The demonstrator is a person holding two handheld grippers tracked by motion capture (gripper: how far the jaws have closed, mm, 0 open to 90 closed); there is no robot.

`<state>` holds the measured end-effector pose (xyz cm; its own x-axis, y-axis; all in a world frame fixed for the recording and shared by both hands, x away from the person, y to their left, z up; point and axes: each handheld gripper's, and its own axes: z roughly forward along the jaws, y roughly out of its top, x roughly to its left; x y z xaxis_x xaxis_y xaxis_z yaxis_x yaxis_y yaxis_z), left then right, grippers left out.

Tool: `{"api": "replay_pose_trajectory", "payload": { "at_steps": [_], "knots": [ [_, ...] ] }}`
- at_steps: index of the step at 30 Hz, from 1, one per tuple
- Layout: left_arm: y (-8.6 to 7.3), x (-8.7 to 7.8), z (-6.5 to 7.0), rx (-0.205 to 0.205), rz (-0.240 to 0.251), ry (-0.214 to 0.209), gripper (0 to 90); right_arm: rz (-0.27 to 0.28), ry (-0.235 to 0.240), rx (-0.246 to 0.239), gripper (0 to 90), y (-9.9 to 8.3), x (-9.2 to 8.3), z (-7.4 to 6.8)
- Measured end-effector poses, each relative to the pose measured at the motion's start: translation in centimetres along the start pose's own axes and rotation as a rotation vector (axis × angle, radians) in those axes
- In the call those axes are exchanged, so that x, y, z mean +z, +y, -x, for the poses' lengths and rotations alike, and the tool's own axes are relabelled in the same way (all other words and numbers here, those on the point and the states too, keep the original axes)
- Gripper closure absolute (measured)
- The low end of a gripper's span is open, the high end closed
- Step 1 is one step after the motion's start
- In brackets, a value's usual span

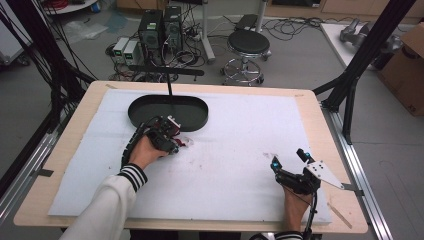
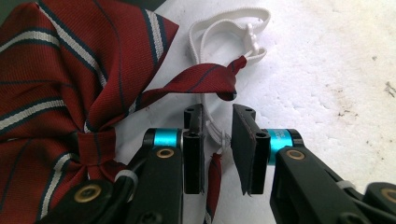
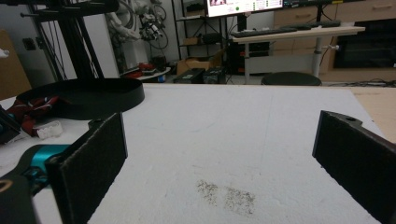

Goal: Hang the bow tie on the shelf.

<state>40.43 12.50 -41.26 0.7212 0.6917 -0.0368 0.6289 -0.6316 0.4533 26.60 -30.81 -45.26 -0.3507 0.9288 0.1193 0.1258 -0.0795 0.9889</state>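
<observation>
Left gripper (image 2: pixel 217 140) slightly parted, jaws straddling white elastic strap (image 2: pixel 212 130) of red striped bow tie (image 2: pixel 56 84), lying on tabletop (image 1: pixel 240 150) beside black tray (image 1: pixel 168 112). Right gripper (image 3: pixel 219 154) spread wide, empty.

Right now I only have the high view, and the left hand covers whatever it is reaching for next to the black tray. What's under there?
Observer: A dark red bow tie with white and navy stripes; the left gripper view shows it lying on the white mat.
Operator: Is the left gripper shut on it?
Observer: No. The left gripper has its fingers slightly apart, and the tie's white elastic strap runs through the gap.
Operator: And the right one?
Observer: The right gripper has its fingers wide apart with nothing between them, above a grey smudge on the mat.
</observation>
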Motion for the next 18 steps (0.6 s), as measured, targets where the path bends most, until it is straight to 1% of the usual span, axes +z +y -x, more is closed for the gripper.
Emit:
{"api": "replay_pose_trajectory", "payload": {
  "at_steps": [1,2,4,6,8,9,10,12,18],
  "knots": [
    [0.0,0.06,0.04,-0.001,-0.003,0.002,74.0,-0.001,-0.001,0.002,2.0,-0.01,0.0,-0.03],
    [0.0,0.2,0.1,0.002,-0.021,0.0,73.3,0.0,0.0,-0.004,2.0,-0.01,0.02,-0.02],
    [-0.01,0.25,0.12,0.011,-0.02,0.007,73.6,-0.001,-0.001,-0.003,2.0,-0.01,0.01,-0.03],
    [-0.02,0.23,0.16,0.002,-0.016,0.011,75.2,0.0,0.0,-0.003,2.0,0.0,0.02,-0.03],
    [-0.02,0.21,0.1,0.001,-0.018,0.008,80.6,0.0,0.0,-0.004,2.0,0.0,0.02,-0.03],
    [-0.01,0.22,0.12,-0.001,-0.017,0.008,80.6,0.0,0.0,-0.004,2.0,0.0,0.02,-0.03],
    [0.0,0.22,0.15,0.003,-0.016,0.008,82.6,0.0,-0.001,-0.005,2.0,-0.01,0.02,-0.02],
    [0.03,0.22,0.24,0.005,-0.02,0.01,82.8,-0.002,-0.001,0.002,2.0,0.0,0.0,-0.02],
    [0.02,0.14,0.24,0.006,-0.019,0.006,83.1,0.0,0.0,-0.004,2.0,0.0,0.02,-0.03]
  ]
}}
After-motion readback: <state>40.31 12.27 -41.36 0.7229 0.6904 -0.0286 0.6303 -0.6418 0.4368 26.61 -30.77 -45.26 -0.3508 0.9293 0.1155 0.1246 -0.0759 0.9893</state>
